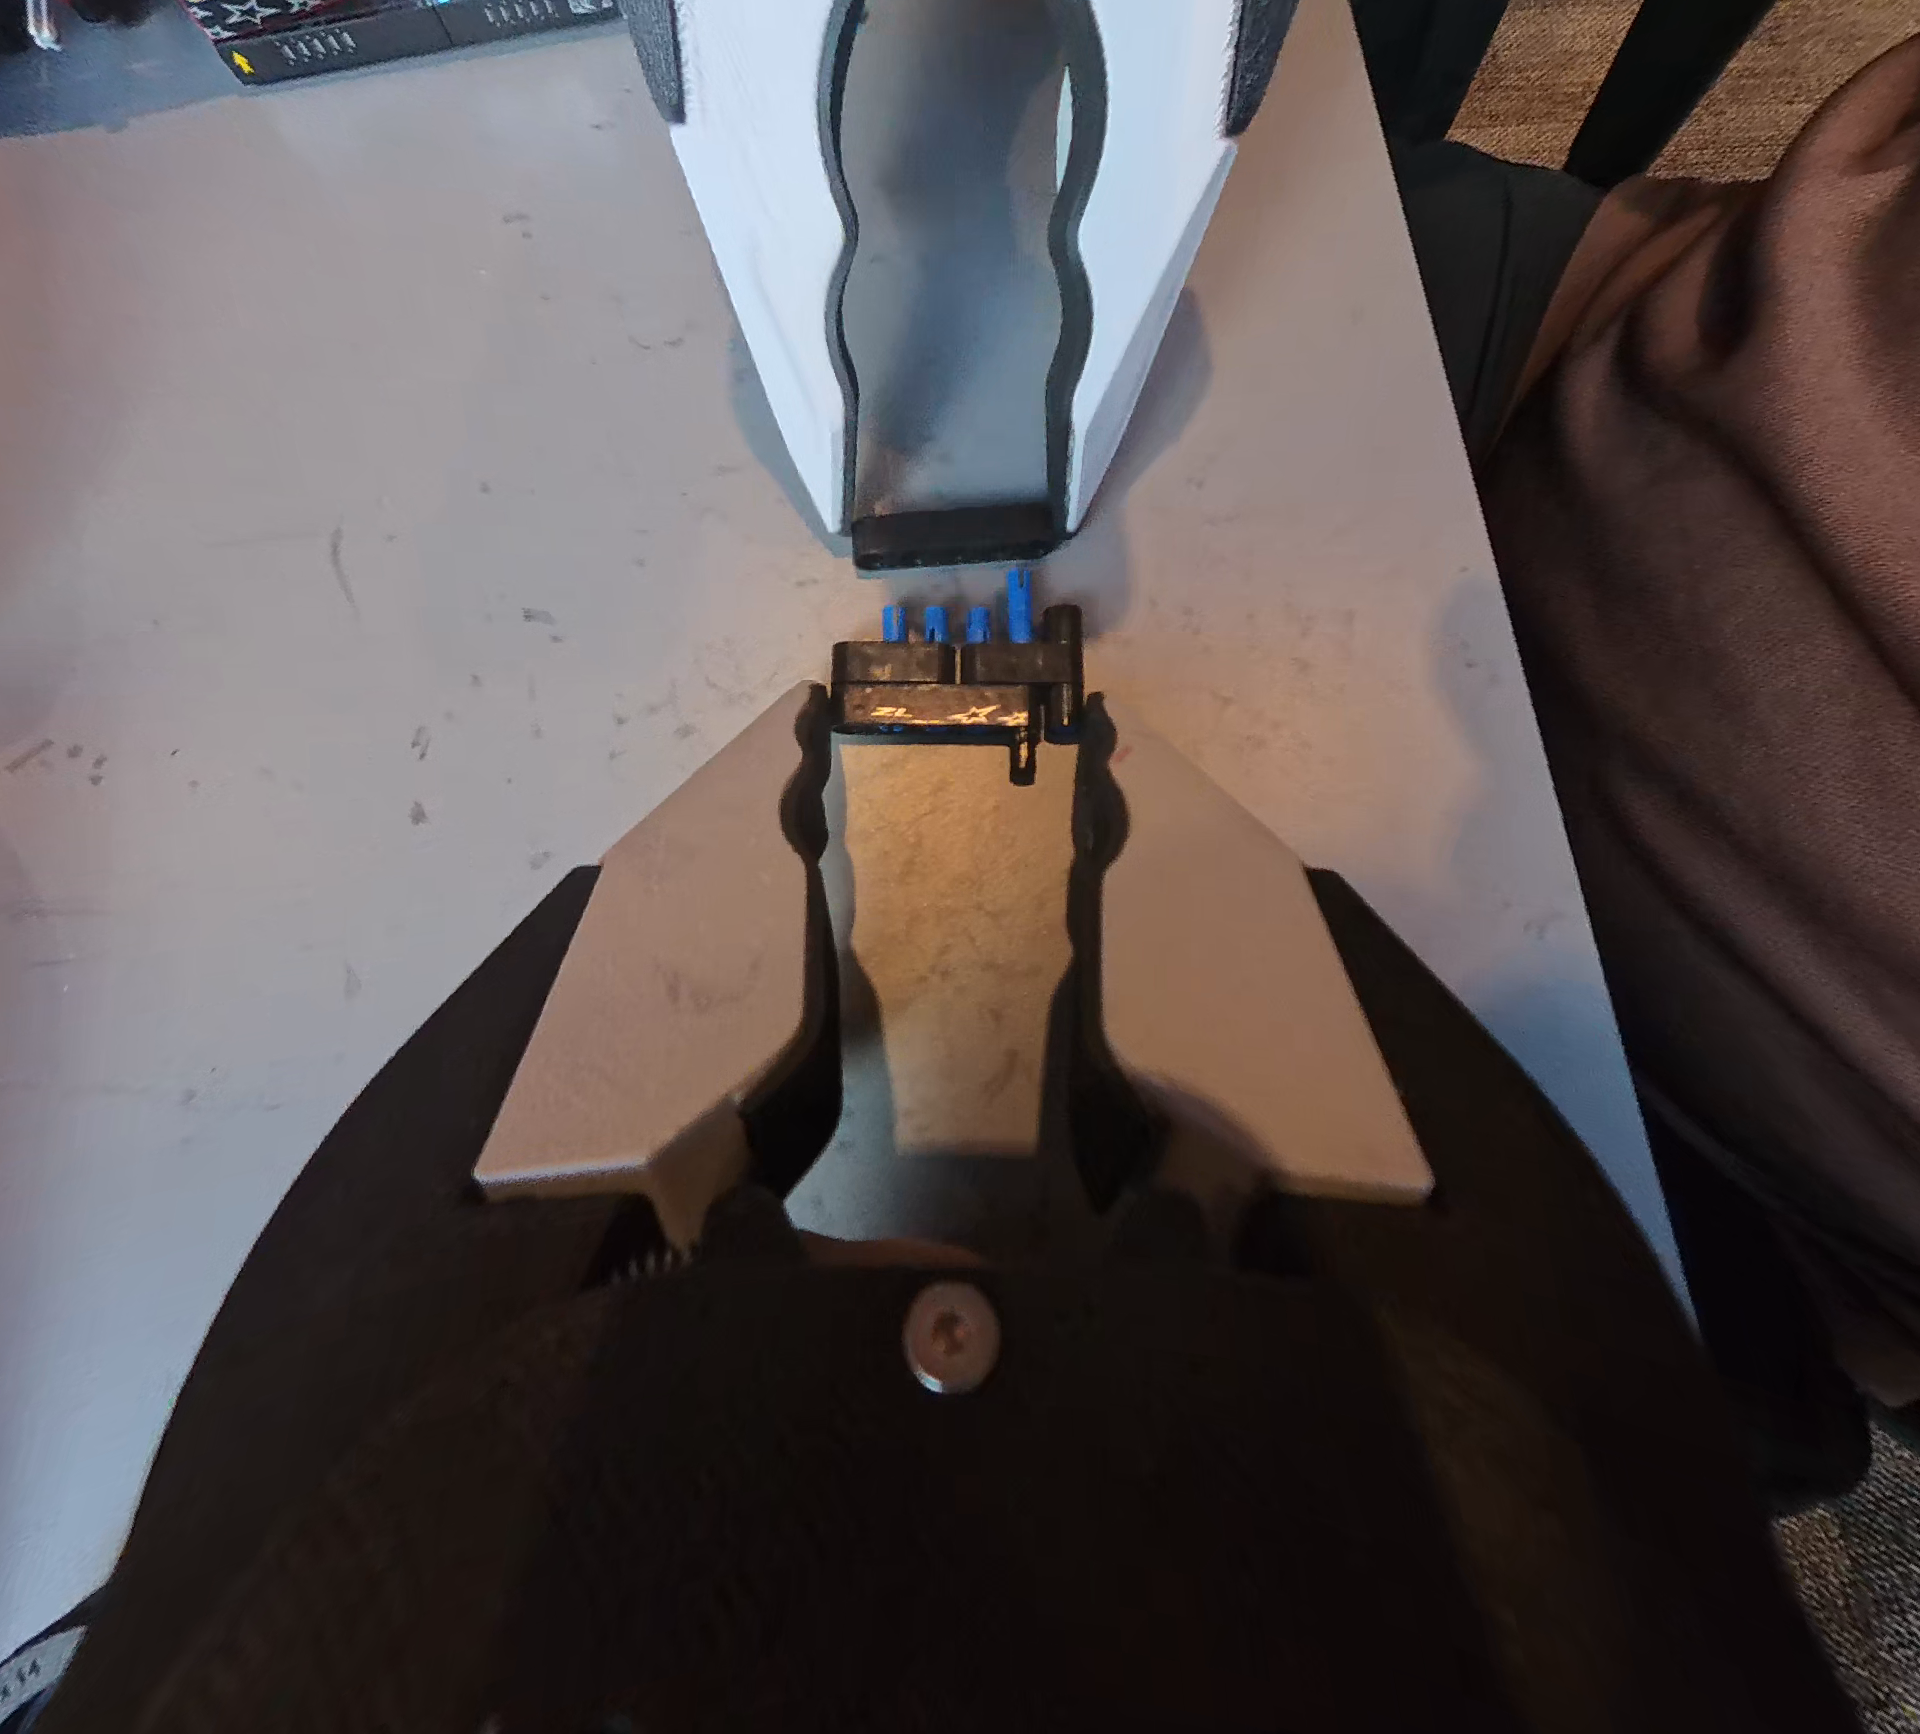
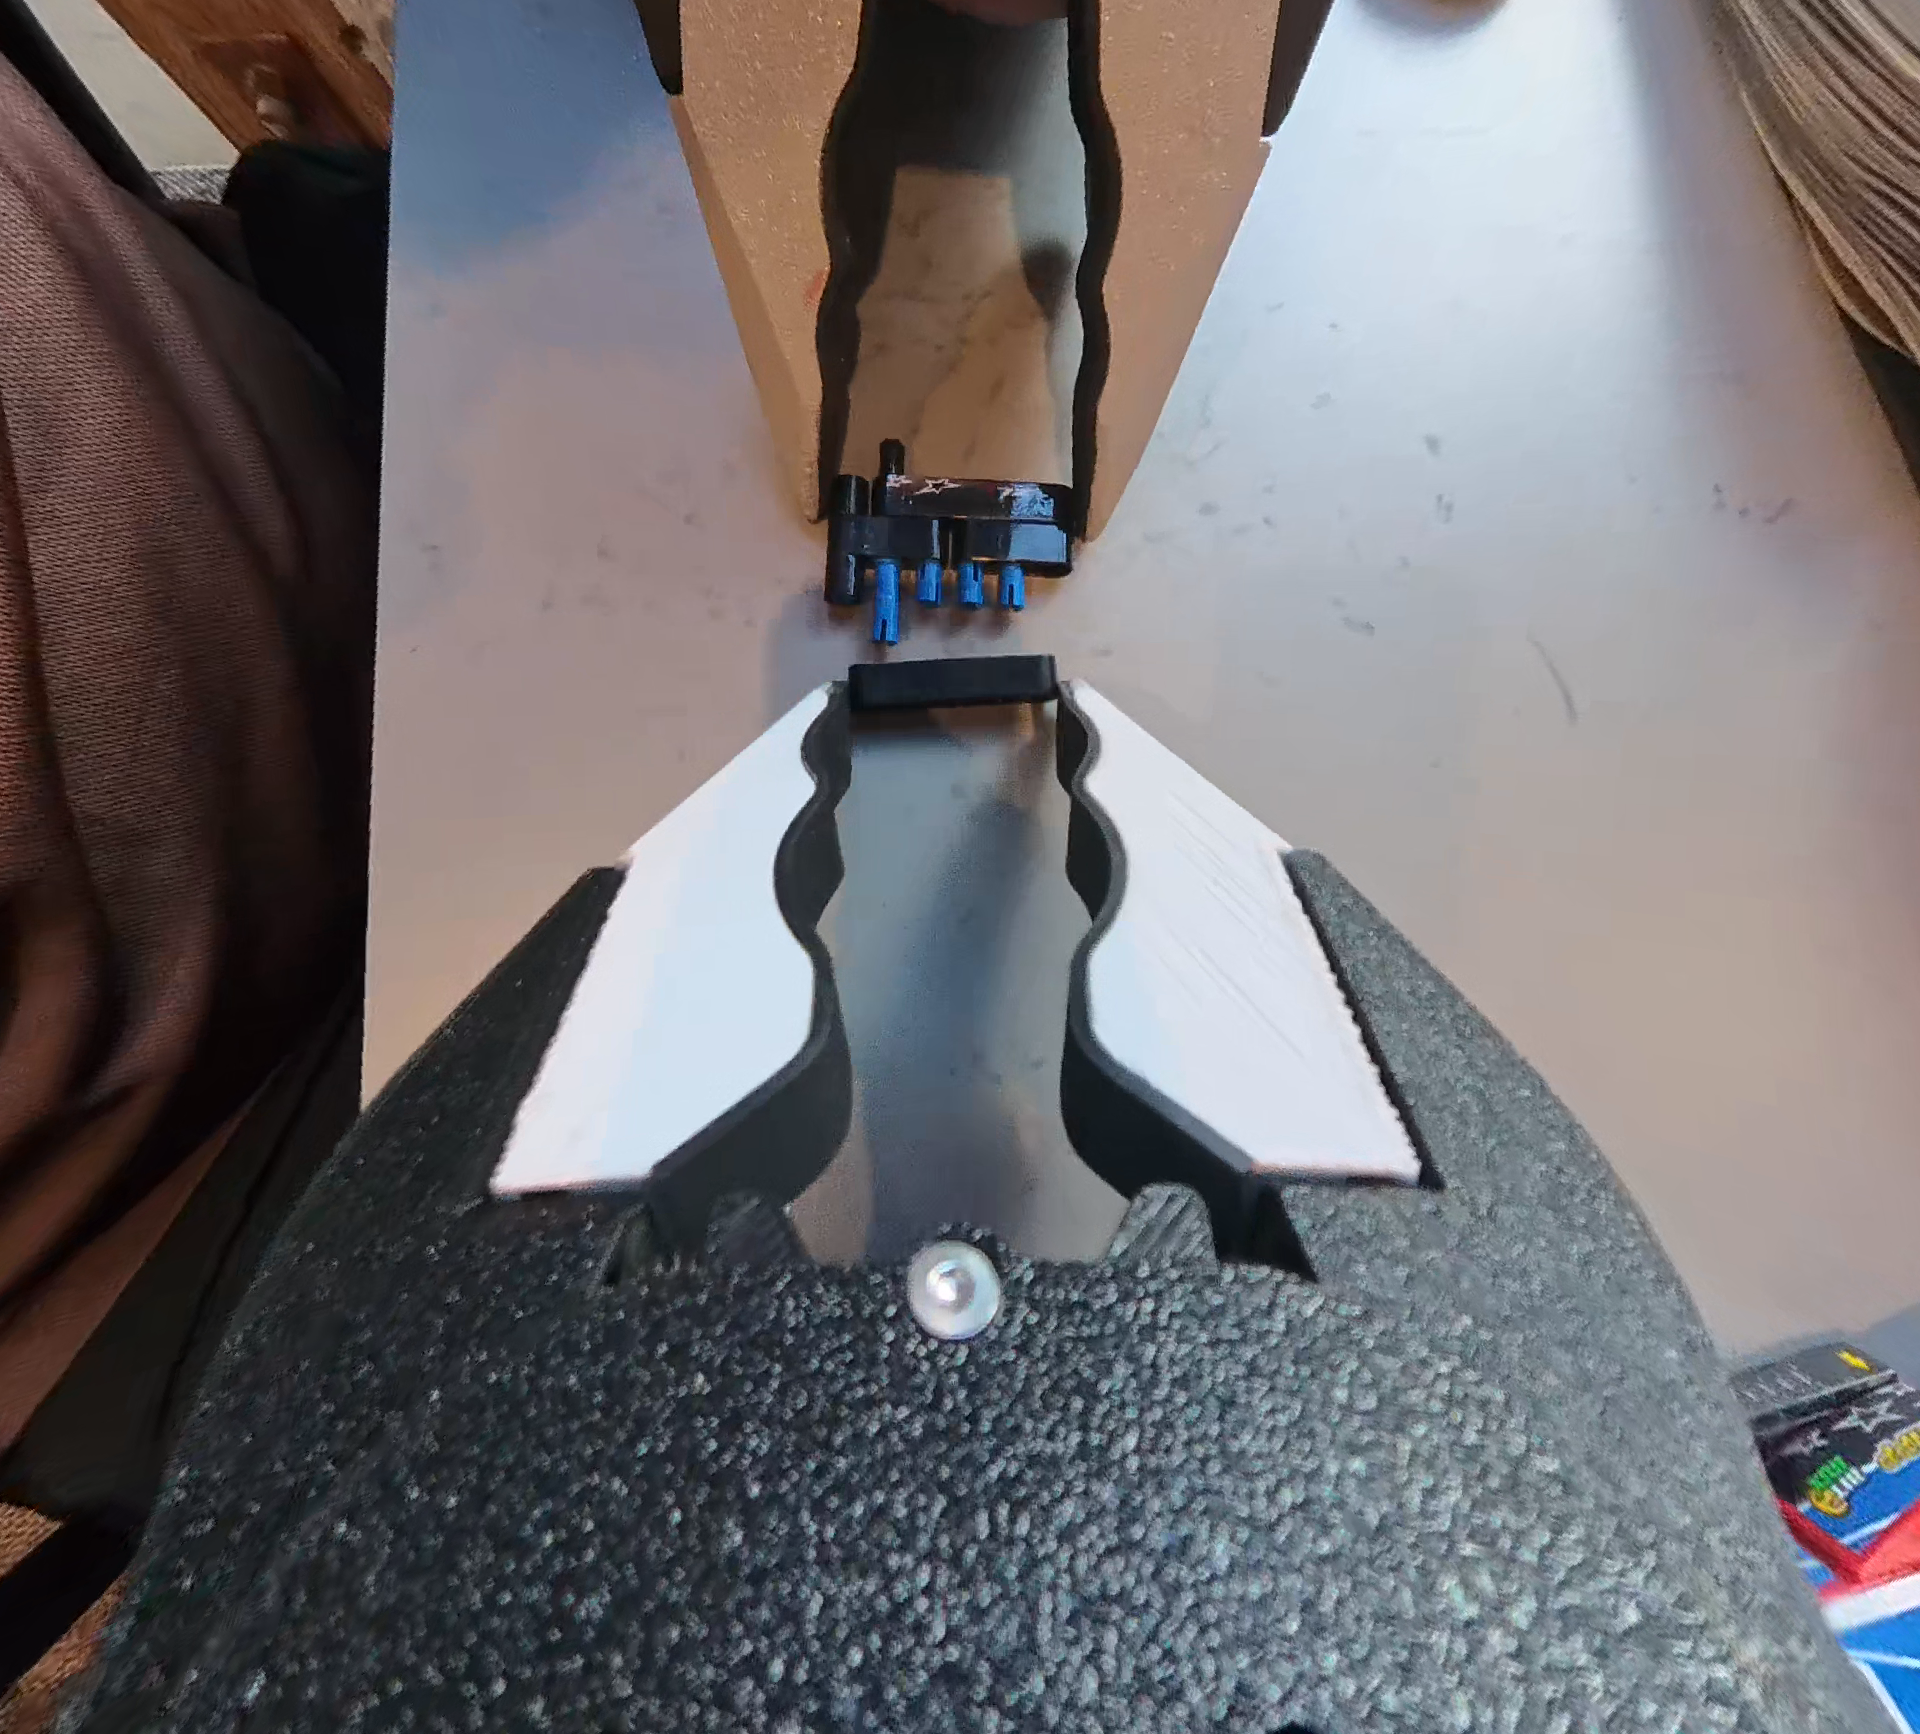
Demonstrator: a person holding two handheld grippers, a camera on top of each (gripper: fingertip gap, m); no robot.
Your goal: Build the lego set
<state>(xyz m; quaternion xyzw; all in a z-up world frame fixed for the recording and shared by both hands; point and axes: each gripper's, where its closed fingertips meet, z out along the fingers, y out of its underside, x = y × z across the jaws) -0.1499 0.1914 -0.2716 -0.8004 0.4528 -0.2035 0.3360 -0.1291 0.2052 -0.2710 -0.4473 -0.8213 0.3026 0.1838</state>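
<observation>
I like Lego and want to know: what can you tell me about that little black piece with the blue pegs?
The black piece looks like shiny plastic, a few flat beams stacked together with small pale stars printed on one face. Four blue pegs stick out of one edge in a row, one longer than the rest, beside a black peg at the end. The left claw pinches it by its ends above the table. The pegs point at a plain black bar held in the right claw, with a small gap between.
</observation>
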